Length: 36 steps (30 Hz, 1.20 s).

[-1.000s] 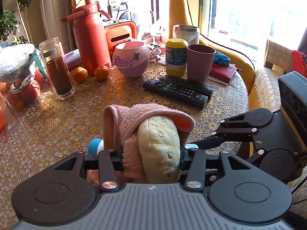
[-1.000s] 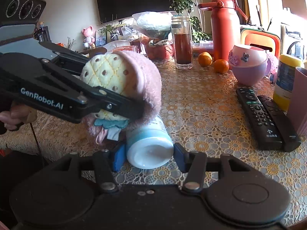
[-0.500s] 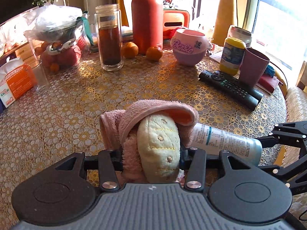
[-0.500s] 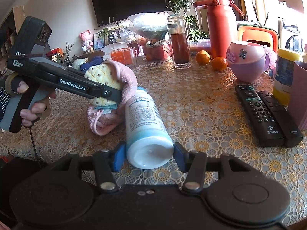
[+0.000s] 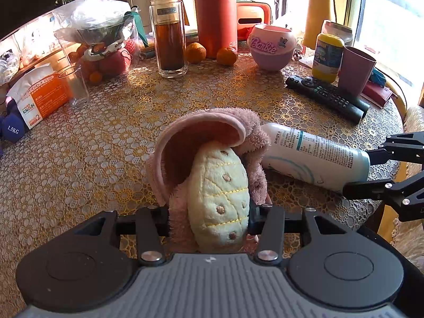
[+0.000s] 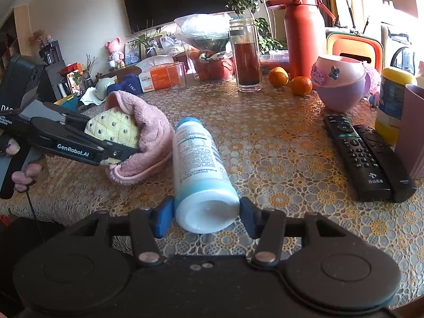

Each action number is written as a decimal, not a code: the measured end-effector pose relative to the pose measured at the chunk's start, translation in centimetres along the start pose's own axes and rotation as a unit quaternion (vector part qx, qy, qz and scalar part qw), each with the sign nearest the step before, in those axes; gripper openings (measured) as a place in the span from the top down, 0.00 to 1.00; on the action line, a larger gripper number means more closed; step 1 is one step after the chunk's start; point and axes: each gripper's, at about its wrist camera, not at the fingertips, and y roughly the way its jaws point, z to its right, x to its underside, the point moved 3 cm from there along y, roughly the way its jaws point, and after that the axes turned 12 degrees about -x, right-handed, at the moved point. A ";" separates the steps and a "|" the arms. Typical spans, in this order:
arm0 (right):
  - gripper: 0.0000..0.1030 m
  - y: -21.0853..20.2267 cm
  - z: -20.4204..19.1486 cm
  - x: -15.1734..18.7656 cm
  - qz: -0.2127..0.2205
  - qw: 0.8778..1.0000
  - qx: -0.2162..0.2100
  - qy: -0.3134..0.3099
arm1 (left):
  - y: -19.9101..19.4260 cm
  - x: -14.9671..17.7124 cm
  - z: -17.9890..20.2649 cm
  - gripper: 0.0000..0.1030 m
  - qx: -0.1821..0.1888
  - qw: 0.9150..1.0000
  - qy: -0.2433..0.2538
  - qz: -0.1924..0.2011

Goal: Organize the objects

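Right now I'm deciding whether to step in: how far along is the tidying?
Early, and nothing looks sorted yet. In hand: the left tool grips the pink plush slipper, low over the table; the right tool is closed on the lying white bottle. Left: the remotes, oranges, cups and jars remain scattered.

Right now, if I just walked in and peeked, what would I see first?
First, the fluffy pink slipper with a yellow plush top, squeezed in the left gripper just above the near table edge. Beside it a white-and-blue bottle lies on its side, its base between the right gripper pads. At the back stands a tall red thermos.
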 end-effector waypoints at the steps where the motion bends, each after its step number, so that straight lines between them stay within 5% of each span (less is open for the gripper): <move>1: 0.50 0.0 -0.1 0.0 -0.001 1.000 0.001 -0.001 | -0.4 0.2 0.1 0.56 0.000 1.000 0.000 0.002; 6: 0.49 0.0 -0.1 0.0 -0.002 1.000 0.002 -0.001 | -2.9 0.7 1.1 0.56 0.014 1.000 0.008 0.021; 16: 0.49 0.2 -0.6 0.0 -0.009 1.000 0.011 -0.020 | -7.1 -0.6 6.1 0.56 0.115 0.991 0.049 0.051; 22: 0.49 0.2 -0.9 0.1 -0.013 0.999 0.014 -0.038 | -6.2 -2.4 8.2 0.56 0.167 0.984 0.050 0.038; 36: 0.50 0.2 -1.0 0.1 -0.017 0.998 0.013 -0.058 | -1.7 -4.5 8.3 0.56 0.134 0.989 0.064 0.019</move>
